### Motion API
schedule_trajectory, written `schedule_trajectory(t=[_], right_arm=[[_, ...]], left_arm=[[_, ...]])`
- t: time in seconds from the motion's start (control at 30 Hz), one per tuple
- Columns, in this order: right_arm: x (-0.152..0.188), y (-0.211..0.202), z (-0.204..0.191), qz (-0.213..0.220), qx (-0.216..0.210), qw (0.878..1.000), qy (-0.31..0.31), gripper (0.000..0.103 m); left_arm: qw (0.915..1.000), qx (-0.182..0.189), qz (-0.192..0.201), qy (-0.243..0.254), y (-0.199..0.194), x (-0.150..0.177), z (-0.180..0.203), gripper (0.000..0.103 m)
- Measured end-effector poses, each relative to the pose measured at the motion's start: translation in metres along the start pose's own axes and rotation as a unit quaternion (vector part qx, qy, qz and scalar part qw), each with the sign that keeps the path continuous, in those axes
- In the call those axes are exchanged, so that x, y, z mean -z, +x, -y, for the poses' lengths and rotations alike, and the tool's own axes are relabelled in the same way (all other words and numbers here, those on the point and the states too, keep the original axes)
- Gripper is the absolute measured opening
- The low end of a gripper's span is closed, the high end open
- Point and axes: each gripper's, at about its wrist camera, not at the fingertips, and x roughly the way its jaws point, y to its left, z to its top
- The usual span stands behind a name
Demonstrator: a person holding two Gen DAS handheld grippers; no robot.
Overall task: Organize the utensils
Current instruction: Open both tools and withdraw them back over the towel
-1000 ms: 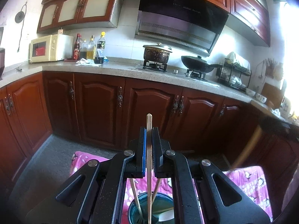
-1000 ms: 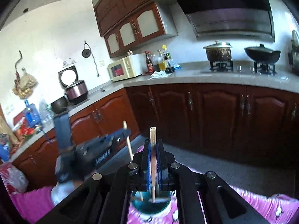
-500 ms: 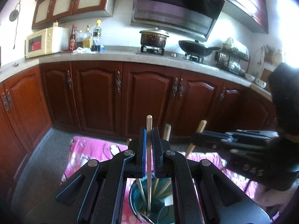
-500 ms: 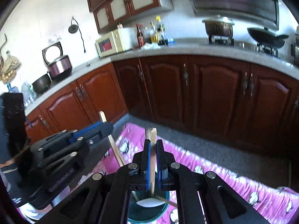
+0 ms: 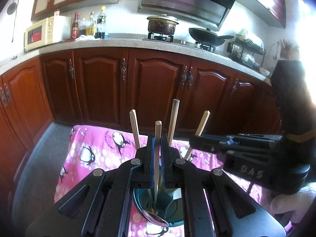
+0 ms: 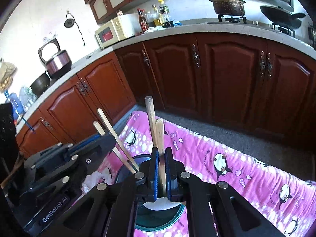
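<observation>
- Your left gripper (image 5: pixel 156 154) tilts down over the teal cup (image 5: pixel 138 199), jaws clamped on one upright chopstick (image 5: pixel 157 138).
- Your right gripper (image 6: pixel 162 167) slants down from the other side, jaws pinching a second chopstick (image 6: pixel 160 134) above the same cup on the pink cloth (image 6: pixel 227 158).

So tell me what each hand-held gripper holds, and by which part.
Left hand-held gripper: a wooden chopstick, near its upper end. Right: another, likewise.
</observation>
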Motion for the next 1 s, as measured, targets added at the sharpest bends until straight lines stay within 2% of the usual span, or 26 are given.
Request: schedule_trajectory(t=[0.13, 0.17, 0.23, 0.27, 0.5, 0.73, 1.0], right_arm=[[0.001, -0.013, 0.004, 0.008, -0.002, 1.000, 0.009, 0.018], [0.002, -0.015, 0.004, 0.009, -0.003, 1.000, 0.010, 0.022], [0.004, -0.021, 0.007, 0.012, -0.005, 1.000, 0.016, 0.023], [0.005, -0.023, 0.007, 0.013, -0.006, 1.000, 0.018, 0.023], [0.017, -0.055, 0.012, 0.028, -0.015, 0.999, 0.034, 0.023], [0.044, -0.103, 0.017, 0.048, -0.023, 0.998, 0.045, 0.029], [0.086, -0.125, 0.034, 0.035, 0.000, 0.997, 0.073, 0.030]], left_arm=[[0.9999, 0.007, -0.006, -0.010, -0.003, 0.000, -0.004, 0.009], [0.9999, 0.008, -0.007, -0.012, -0.004, -0.001, -0.005, 0.015], [0.9997, 0.014, -0.009, -0.019, -0.007, -0.001, -0.006, 0.025], [0.9996, 0.016, -0.009, -0.021, -0.009, -0.001, -0.006, 0.028], [0.9996, 0.021, -0.001, -0.019, -0.031, -0.001, -0.001, 0.034], [0.9998, 0.022, 0.001, -0.002, -0.056, 0.005, 0.020, 0.039], [0.9990, 0.041, -0.006, 0.017, -0.074, 0.021, 0.049, 0.044]])
